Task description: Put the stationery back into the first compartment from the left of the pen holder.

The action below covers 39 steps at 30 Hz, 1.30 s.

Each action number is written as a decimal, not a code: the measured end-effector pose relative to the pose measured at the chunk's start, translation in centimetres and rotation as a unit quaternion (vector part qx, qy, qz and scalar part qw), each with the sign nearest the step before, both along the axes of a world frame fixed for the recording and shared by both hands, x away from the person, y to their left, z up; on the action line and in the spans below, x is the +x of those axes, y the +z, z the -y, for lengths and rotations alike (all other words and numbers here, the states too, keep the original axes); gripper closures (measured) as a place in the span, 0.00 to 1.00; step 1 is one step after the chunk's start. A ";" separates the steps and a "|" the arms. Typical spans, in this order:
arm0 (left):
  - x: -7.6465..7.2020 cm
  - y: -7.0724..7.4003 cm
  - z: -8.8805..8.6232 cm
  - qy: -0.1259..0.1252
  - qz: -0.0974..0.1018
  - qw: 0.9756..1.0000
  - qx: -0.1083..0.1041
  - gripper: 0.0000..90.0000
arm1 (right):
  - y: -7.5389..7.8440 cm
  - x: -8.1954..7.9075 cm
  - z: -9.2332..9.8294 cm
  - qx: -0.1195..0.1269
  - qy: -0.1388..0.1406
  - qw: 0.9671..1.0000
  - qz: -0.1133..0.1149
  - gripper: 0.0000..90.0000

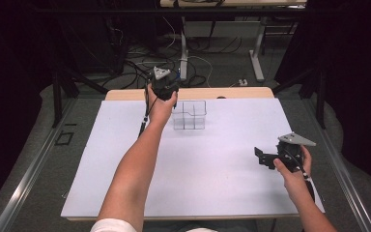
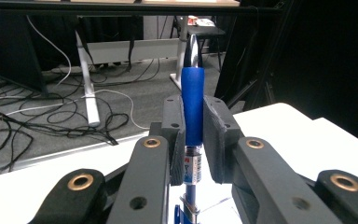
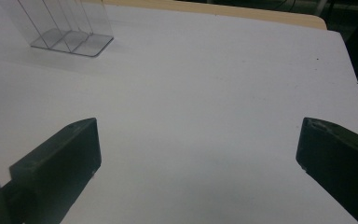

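Between my left gripper (image 2: pixel 193 140) jaws, closest to the lens, stands a blue pen (image 2: pixel 192 109), upright and pinched on both sides of its barrel; the tip end points down and the metal end rises above the pads. From the high view this left gripper (image 1: pixel 166 92) hangs at the far edge of the table, just beside the left wall of a clear plastic organizer (image 1: pixel 189 115) with several compartments. I judge the step in hand is carrying the pen to the organizer. Next I must bring it over one compartment, keep it vertical, lower it and only then release. Which compartment is below the pen I cannot tell. My right gripper (image 1: pixel 263 158) waits at the near right over the white table (image 1: pixel 212 174), jaws spread wide and holding nothing.
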<state>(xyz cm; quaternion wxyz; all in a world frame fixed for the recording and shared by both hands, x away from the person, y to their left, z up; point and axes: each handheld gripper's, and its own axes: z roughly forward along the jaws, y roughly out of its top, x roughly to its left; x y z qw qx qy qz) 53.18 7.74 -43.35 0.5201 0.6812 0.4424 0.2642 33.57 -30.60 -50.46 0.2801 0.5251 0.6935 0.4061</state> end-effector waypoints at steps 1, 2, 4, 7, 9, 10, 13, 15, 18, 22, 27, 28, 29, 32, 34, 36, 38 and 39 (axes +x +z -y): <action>0.0 -0.2 -0.1 0.001 -0.001 1.000 0.001 0.88 | 0.0 0.0 -0.1 0.005 0.000 1.000 -0.001 0.00; 0.0 -0.3 -0.1 0.001 -0.004 1.000 0.000 0.88 | 0.0 0.0 -0.1 0.005 0.000 1.000 -0.002 0.00; 0.0 -0.6 -0.1 0.001 -0.006 1.000 0.002 0.88 | -0.1 0.0 -0.1 0.004 -0.003 1.000 0.001 0.00; -0.1 -0.9 0.0 0.000 -0.008 1.000 0.001 0.88 | 0.0 0.0 -0.1 0.004 0.000 1.000 -0.002 0.00; -0.3 -1.2 0.1 -0.002 -0.010 1.000 0.001 0.88 | -0.1 0.0 -0.1 0.003 0.001 1.000 -0.003 0.00; -0.3 -1.3 0.2 -0.003 -0.011 1.000 0.001 0.88 | -0.1 0.0 0.0 -0.001 0.003 1.000 -0.001 0.00; -0.5 -1.6 0.4 -0.006 -0.013 1.000 0.003 0.88 | 0.0 0.0 -0.1 0.003 0.002 1.000 -0.002 0.00; -0.6 -1.8 0.4 -0.007 -0.015 1.000 0.003 0.88 | 0.0 0.0 -0.1 0.000 0.004 1.000 0.000 0.00; -0.7 -1.9 0.4 -0.008 -0.015 1.000 0.003 0.88 | -0.1 0.0 -0.1 0.002 0.003 1.000 -0.004 0.00; -0.7 -2.0 0.5 -0.010 -0.020 1.000 0.003 0.88 | -0.1 0.0 -0.1 0.001 0.005 1.000 -0.002 0.00; -0.9 -1.7 0.3 -0.012 -0.014 1.000 -0.002 0.80 | -0.1 0.1 -0.1 0.000 0.005 1.000 -0.002 0.00; -1.0 -1.6 0.2 -0.012 -0.017 1.000 -0.003 0.75 | -0.1 0.1 -0.1 0.001 0.004 1.000 -0.003 0.00; -1.1 -1.6 0.1 -0.010 -0.013 1.000 -0.001 0.73 | -0.1 0.1 -0.1 0.000 0.005 1.000 -0.002 0.00; -1.3 -1.2 -0.5 -0.005 -0.009 1.000 -0.002 0.66 | -0.1 0.1 -0.2 -0.002 0.001 1.000 -0.001 0.00; -1.4 -1.0 -0.8 -0.002 -0.007 1.000 -0.005 0.62 | -0.1 0.0 -0.2 -0.003 0.003 1.000 -0.003 0.00; -1.6 -0.8 -1.1 0.000 -0.005 1.000 -0.007 0.59 | -0.1 0.0 -0.3 -0.002 0.002 1.000 -0.004 0.00; -1.8 -0.5 -1.4 0.001 -0.005 1.000 -0.012 0.56 | -0.1 0.0 -0.2 -0.006 0.004 1.000 -0.003 0.00; -1.9 -0.4 -1.6 0.000 -0.002 1.000 -0.012 0.55 | -0.1 0.0 -0.2 -0.007 0.004 1.000 -0.002 0.00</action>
